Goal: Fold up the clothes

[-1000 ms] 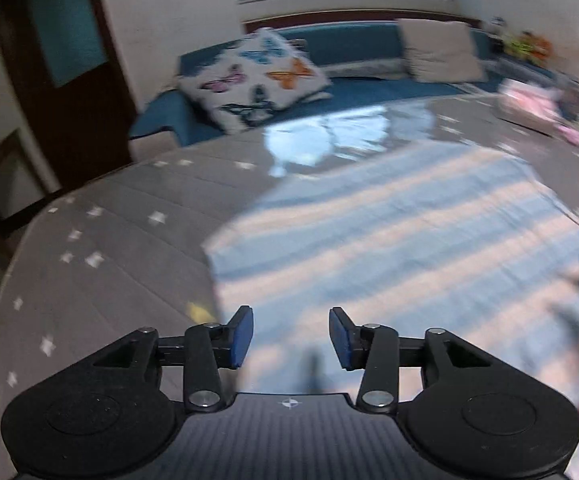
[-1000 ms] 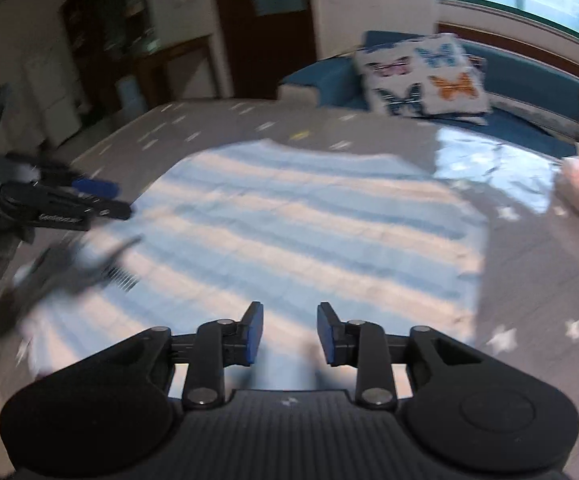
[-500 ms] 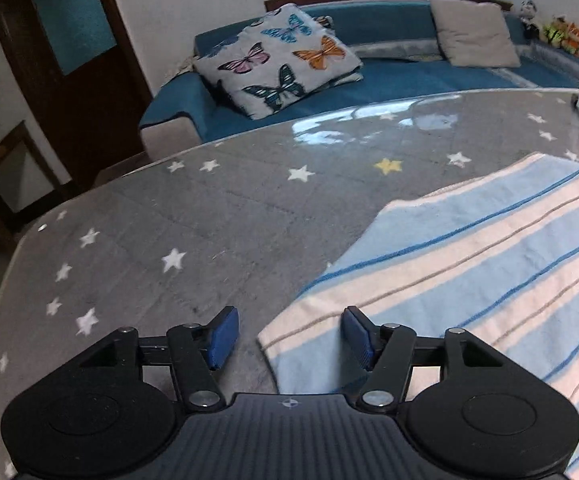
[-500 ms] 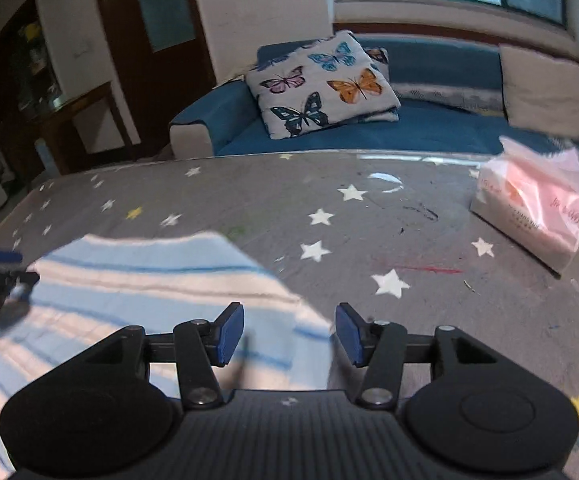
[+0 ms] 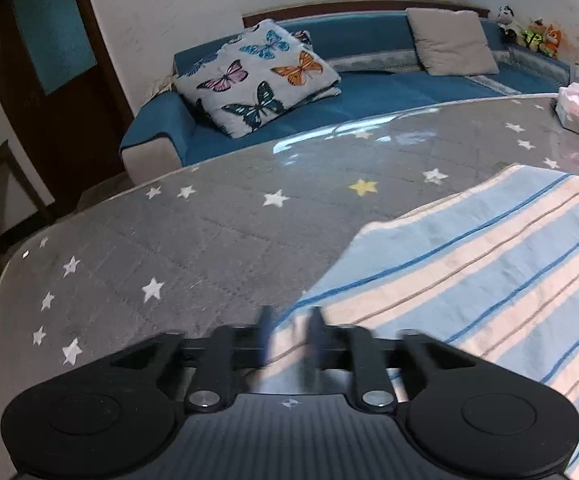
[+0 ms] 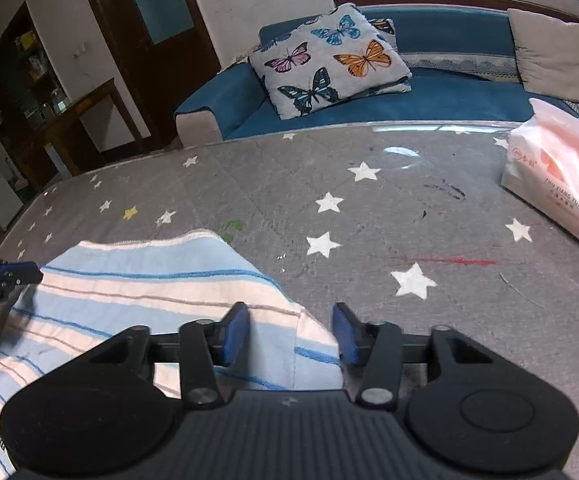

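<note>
Striped blue-and-cream cloth (image 6: 137, 304) flat on star-print table (image 6: 369, 216), well short of tissue pack (image 6: 561, 176) | left gripper (image 5: 291, 338) closing on one near corner, pinch blurred, cannot tell | right gripper (image 6: 291, 336) closing around other corner, pads not yet pressing | no fold made yet; all folding left

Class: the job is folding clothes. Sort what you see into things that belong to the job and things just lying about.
Belongs:
striped cloth
left gripper
right gripper

Lying about:
tissue pack
butterfly cushion
plain cushion
soft toys
</note>
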Demonstrator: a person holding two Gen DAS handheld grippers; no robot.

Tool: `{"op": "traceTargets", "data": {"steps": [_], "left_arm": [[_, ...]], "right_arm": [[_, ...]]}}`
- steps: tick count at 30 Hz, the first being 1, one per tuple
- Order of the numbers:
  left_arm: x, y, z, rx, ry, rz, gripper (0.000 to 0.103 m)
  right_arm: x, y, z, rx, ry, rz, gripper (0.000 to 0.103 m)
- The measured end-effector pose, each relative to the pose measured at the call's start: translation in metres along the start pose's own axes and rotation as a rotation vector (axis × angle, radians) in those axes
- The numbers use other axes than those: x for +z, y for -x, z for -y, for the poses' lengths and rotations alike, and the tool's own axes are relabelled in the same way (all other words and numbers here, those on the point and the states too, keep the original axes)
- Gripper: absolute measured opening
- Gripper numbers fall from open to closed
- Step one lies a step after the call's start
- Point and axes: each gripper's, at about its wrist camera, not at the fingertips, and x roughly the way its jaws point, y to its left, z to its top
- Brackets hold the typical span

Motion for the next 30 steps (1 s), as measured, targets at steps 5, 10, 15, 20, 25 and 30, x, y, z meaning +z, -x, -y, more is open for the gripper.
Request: {"op": "traceTargets", "data": {"steps": [5, 10, 15, 20, 25, 30], "left_arm": [[-0.006, -0.005, -0.001, -0.028, 0.014, -0.024, 0.053], [-0.007, 0.006, 0.014, -0.039, -0.034, 0.009, 0.014], [-0.011, 0.030, 0.036, -0.060, -0.086, 0.076, 0.013], [-0.023, 0.052, 0.066, -0.183, -0.190, 0.083, 0.017], [-0.032, 0.073, 0.082, -0.236, -0.248, 0.107, 0.023], [-0.030, 0.075, 0.074, -0.199, -0.215, 0.122, 0.049]], "right_arm": [[-0.001, 0.002, -0.006, -0.001, 0.023, 0.011, 0.011], [-0.011, 0.020, -0.039, -0.023, 0.164, 0.063, 0.009], [-0.039, 0.033, -0.097, -0.085, 0.459, 0.099, 0.009], [-0.058, 0.027, -0.123, -0.007, 0.517, 0.007, 0.013], [-0.062, 0.038, -0.119, 0.038, 0.453, -0.005, 0.014], [-0.046, 0.058, -0.097, 0.038, 0.352, 0.045, 0.029]]}}
